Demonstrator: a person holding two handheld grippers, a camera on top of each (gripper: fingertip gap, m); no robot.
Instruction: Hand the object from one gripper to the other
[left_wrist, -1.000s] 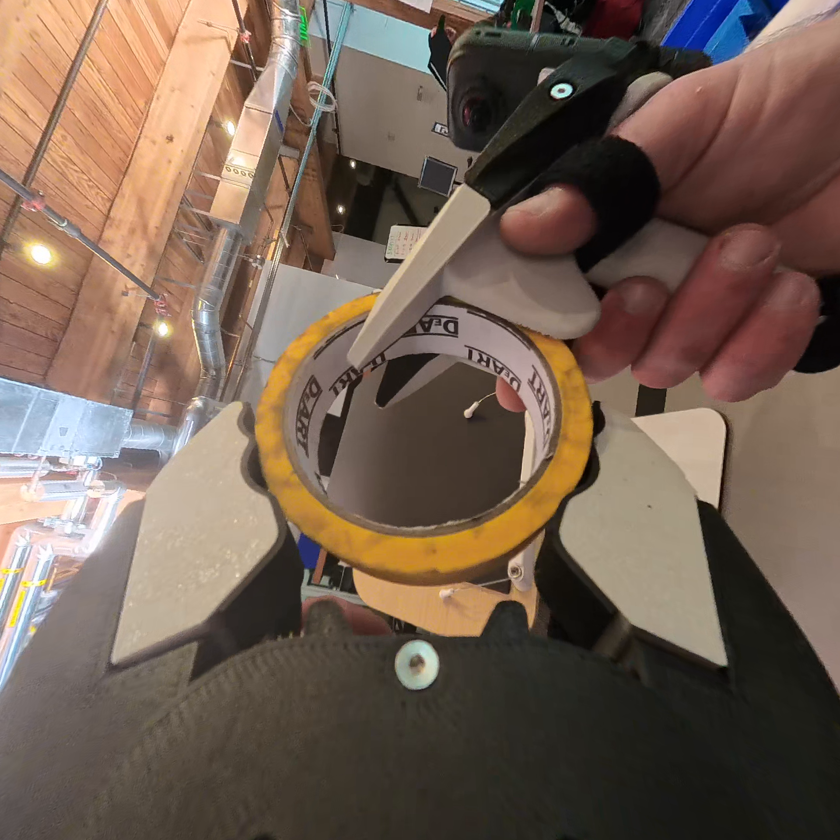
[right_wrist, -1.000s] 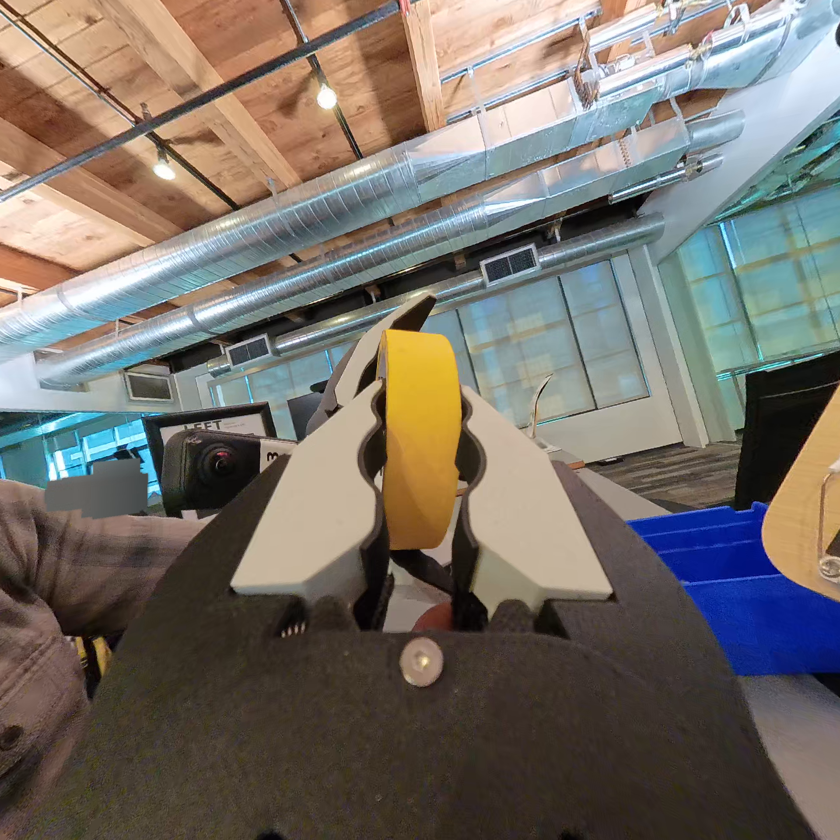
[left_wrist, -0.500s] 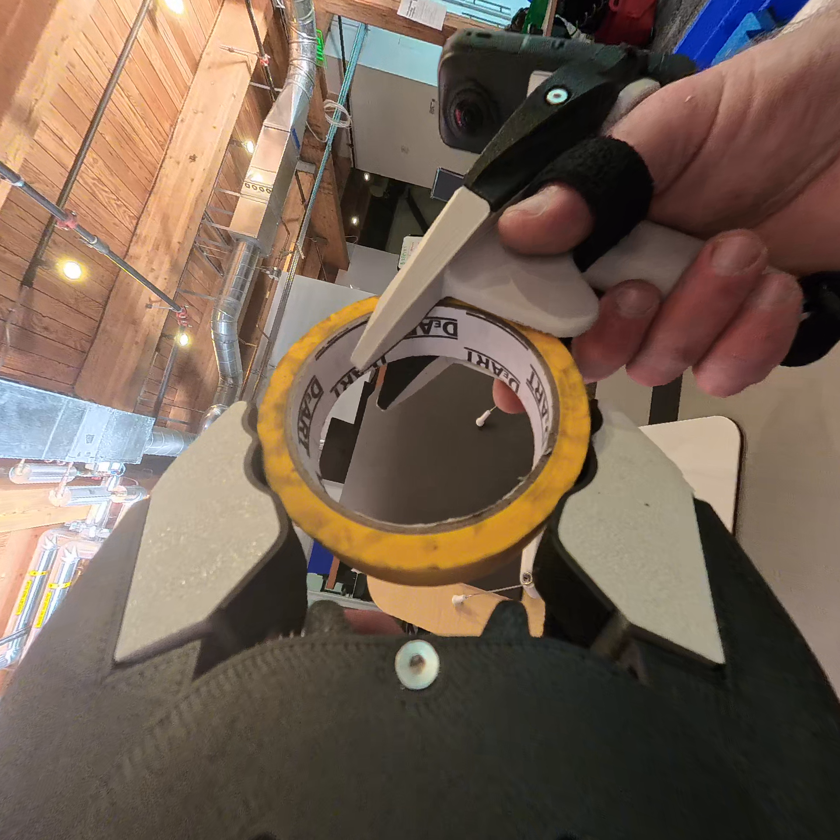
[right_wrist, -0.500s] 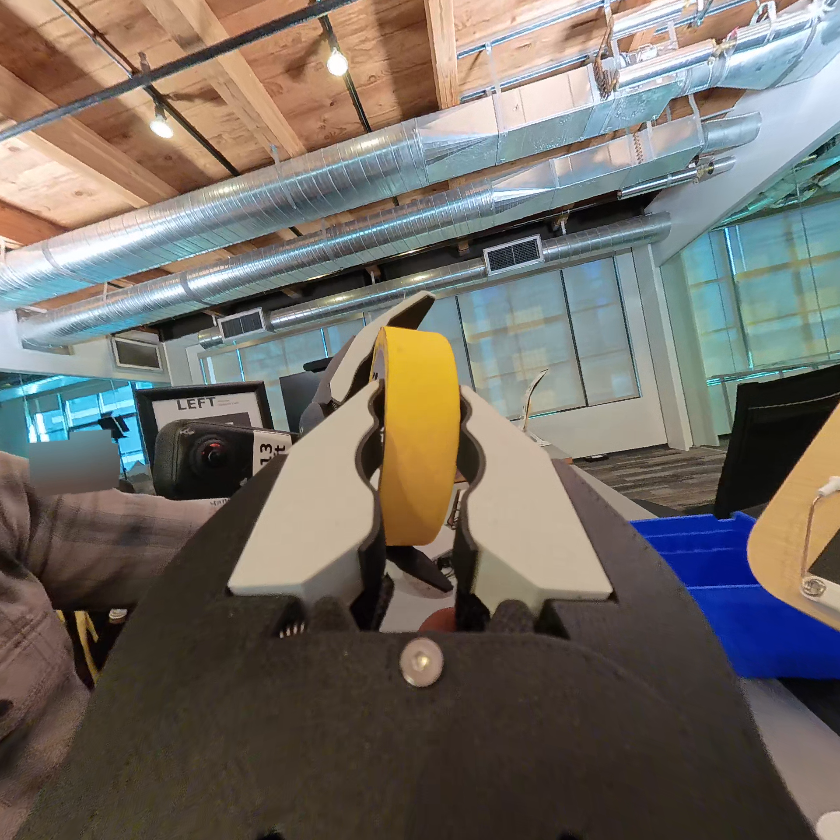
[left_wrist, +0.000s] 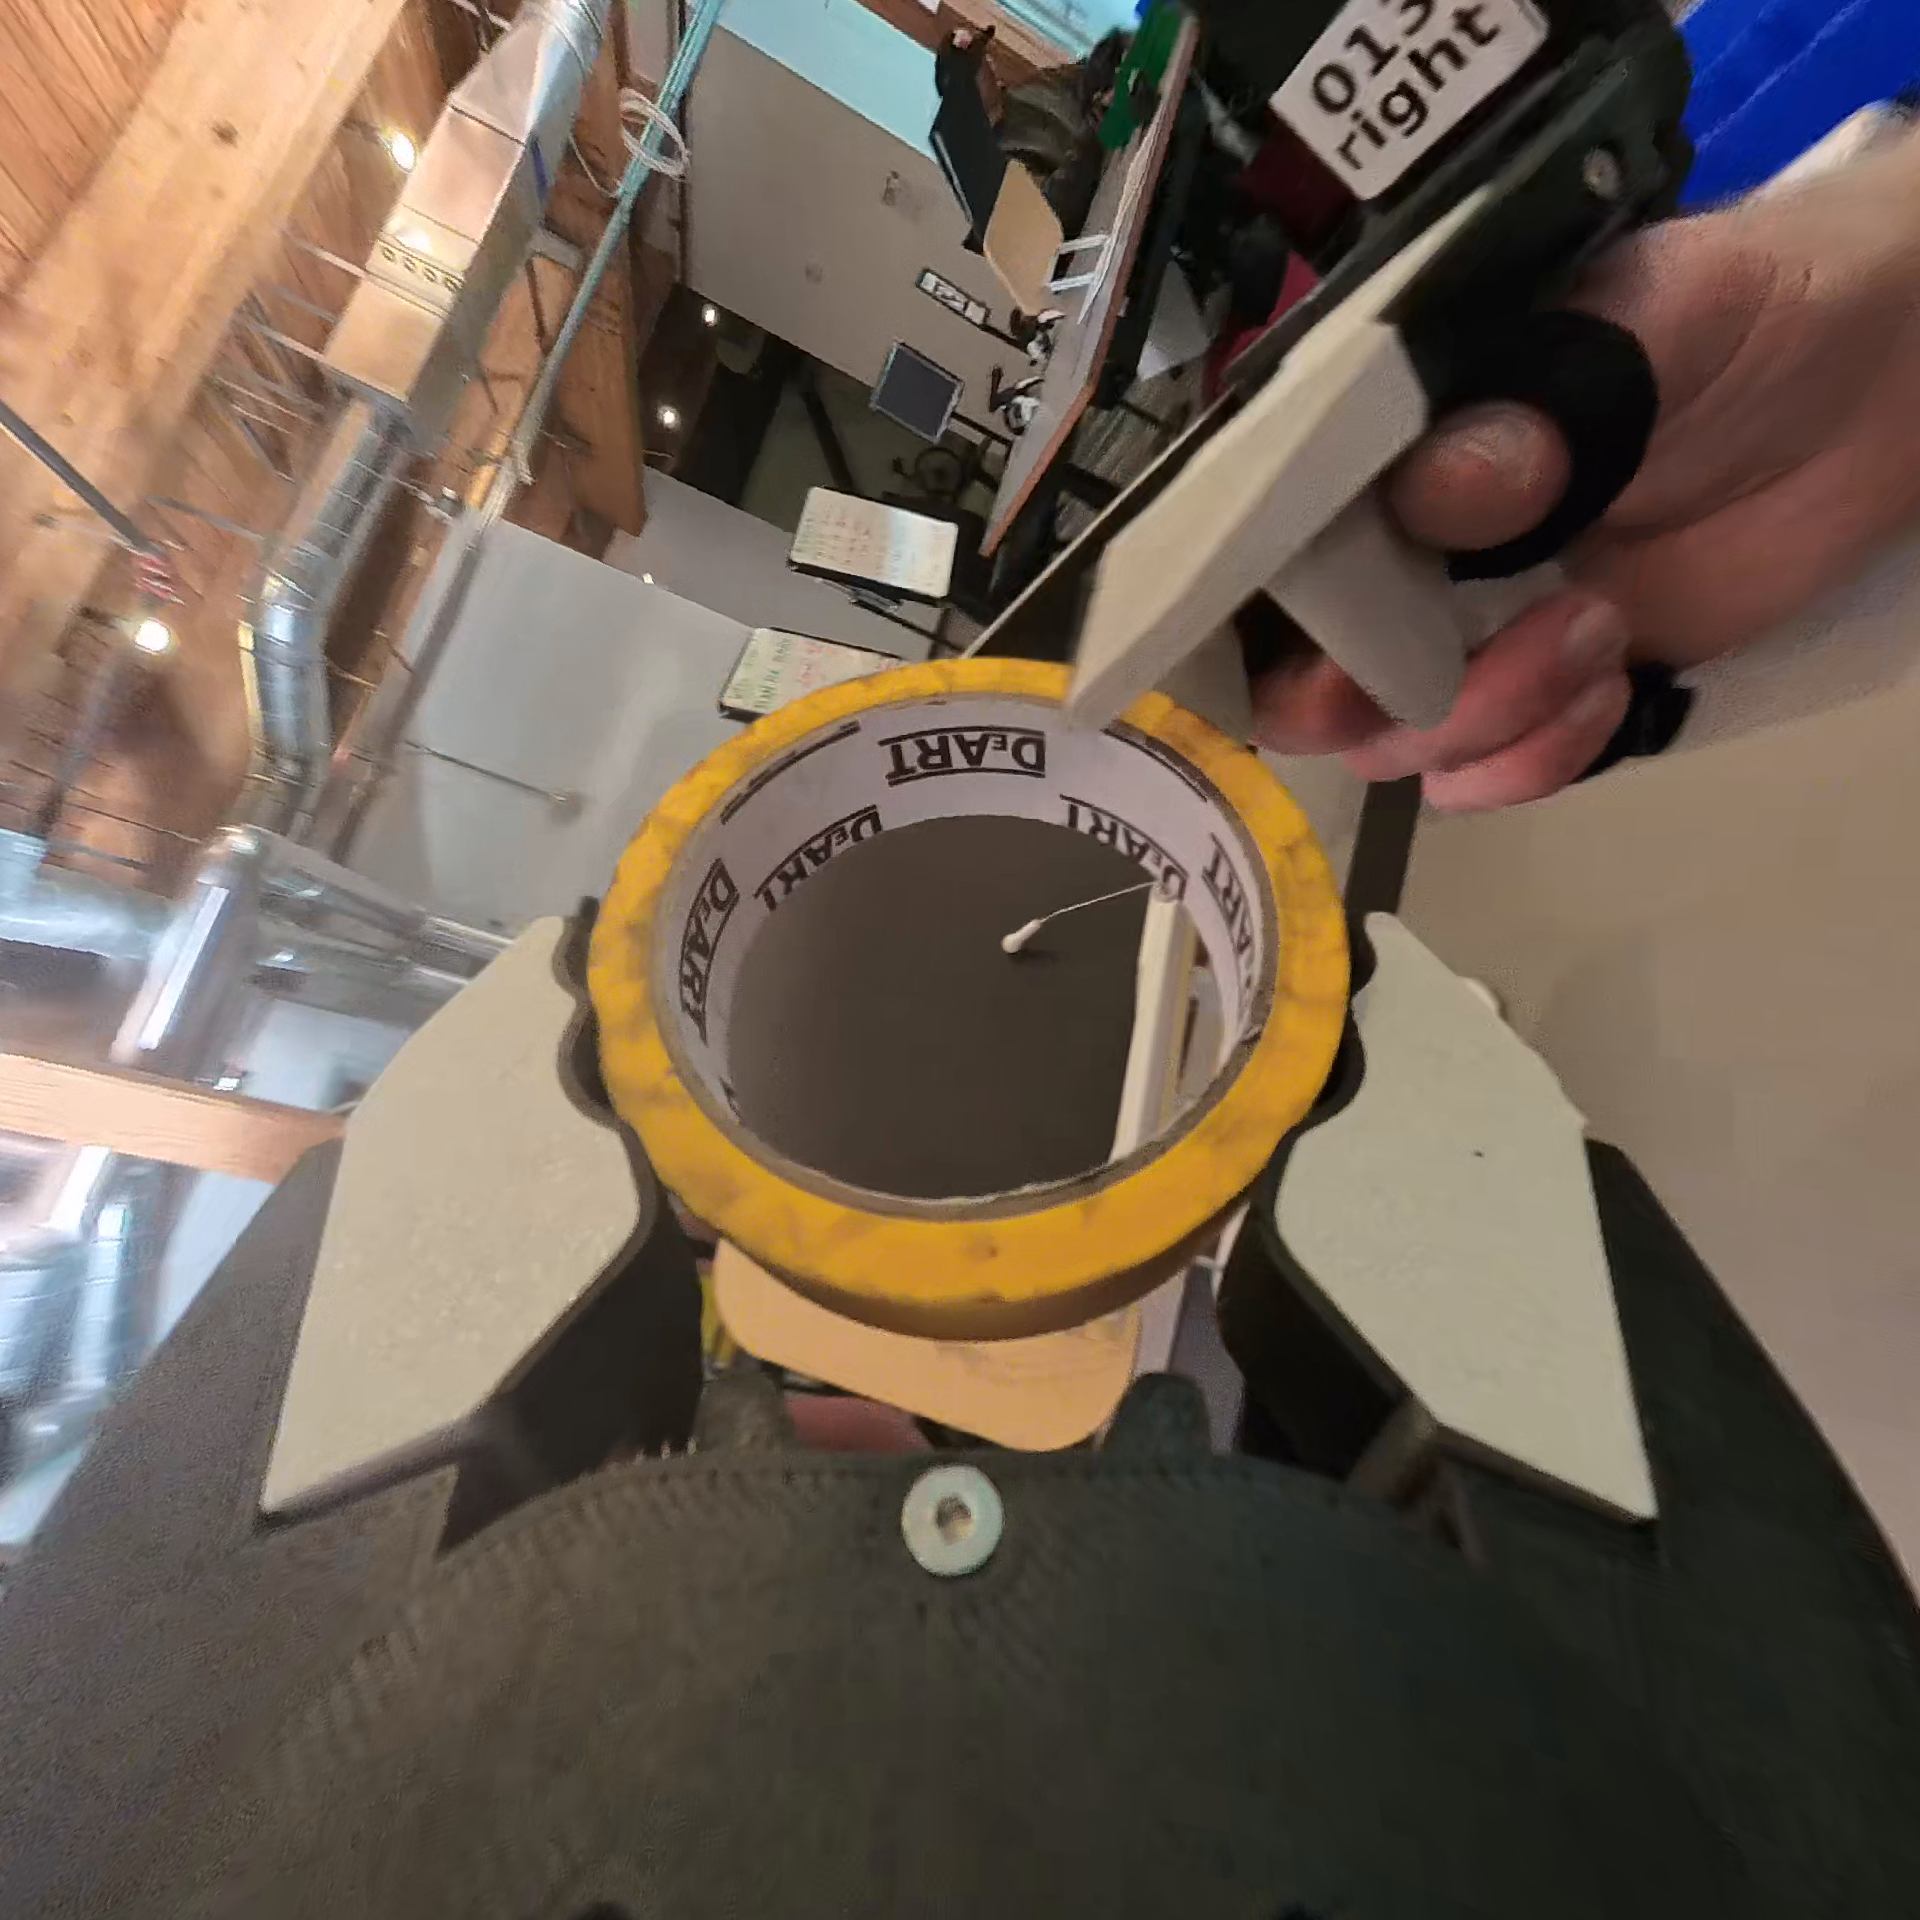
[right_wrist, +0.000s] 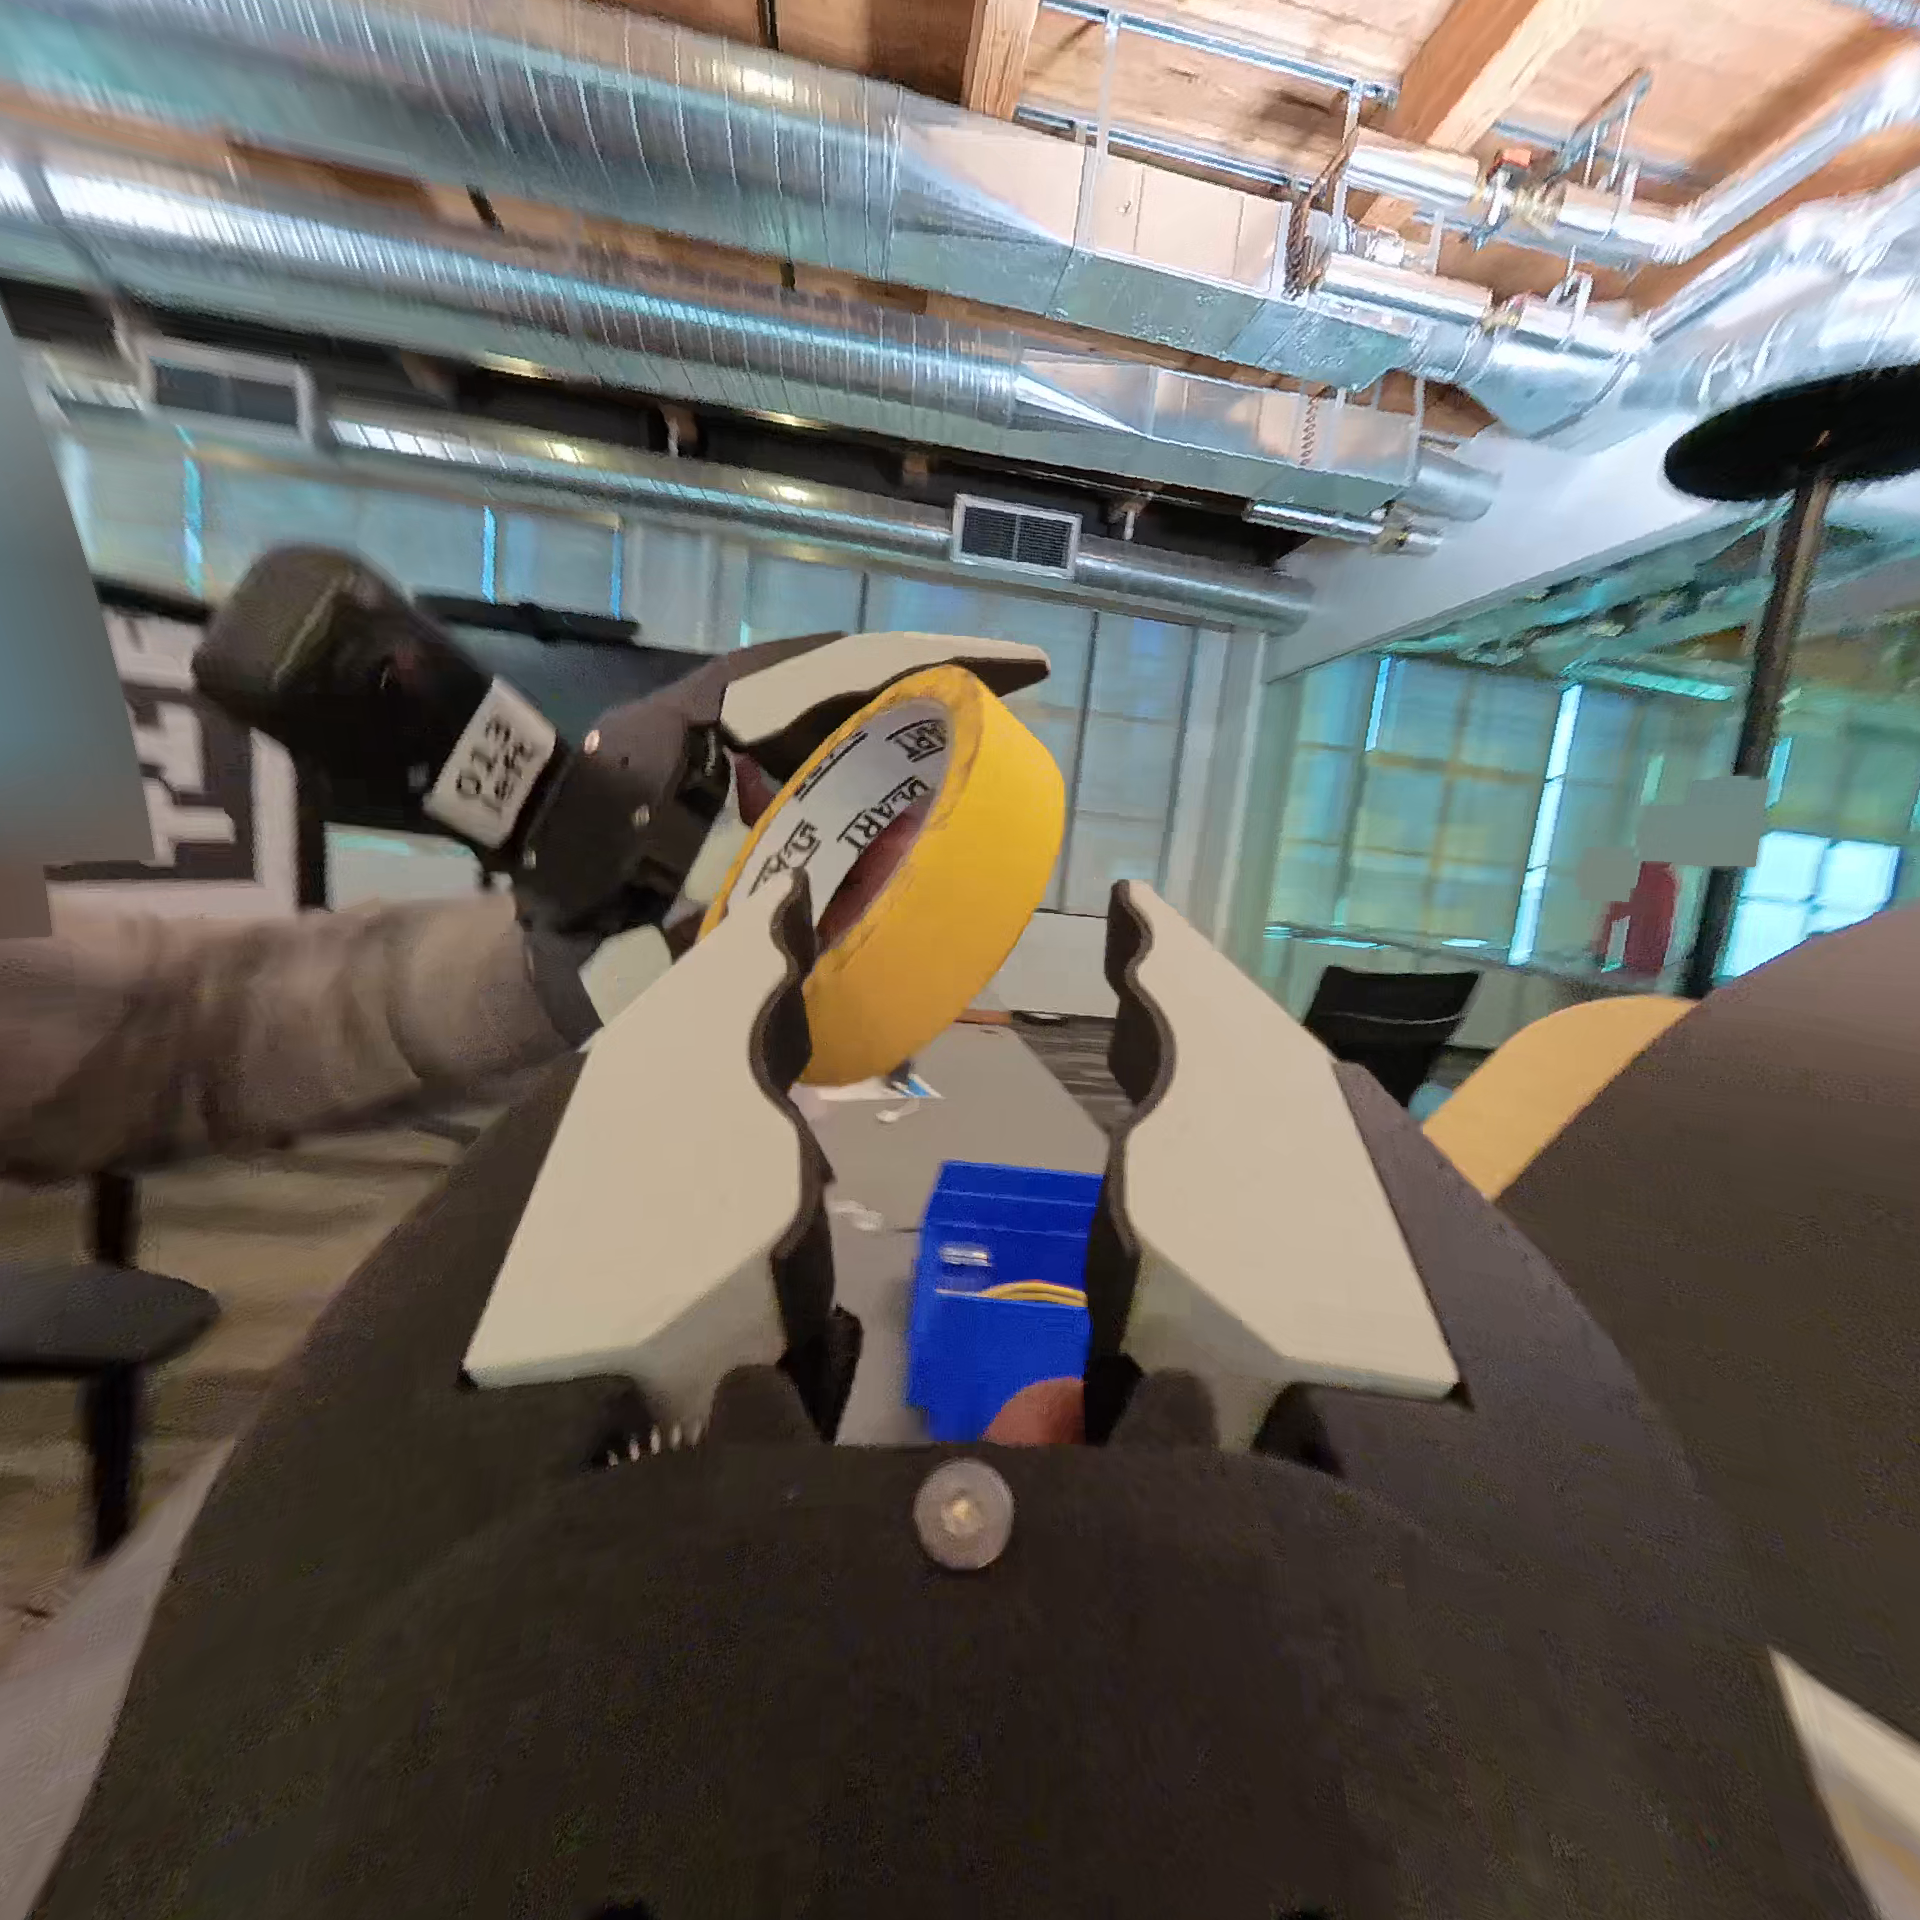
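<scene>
Each gripper has a matte black, rough-textured body, a silver screw at its centre, and two pale grey wedge-shaped fingers with wavy black inner pads: the left gripper (left_wrist: 966, 997), the right gripper (right_wrist: 956, 997). The hand (left_wrist: 1662, 499) wears a black finger loop; a grey sleeve (right_wrist: 239, 1018) covers the other arm.

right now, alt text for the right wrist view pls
The right claw stands open and empty, while the left claw beyond it holds a yellow tape roll tilted in the air. A blue bin sits on the table below.

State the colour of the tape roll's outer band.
Yellow; the tape roll shows it best in the right wrist view.
</scene>
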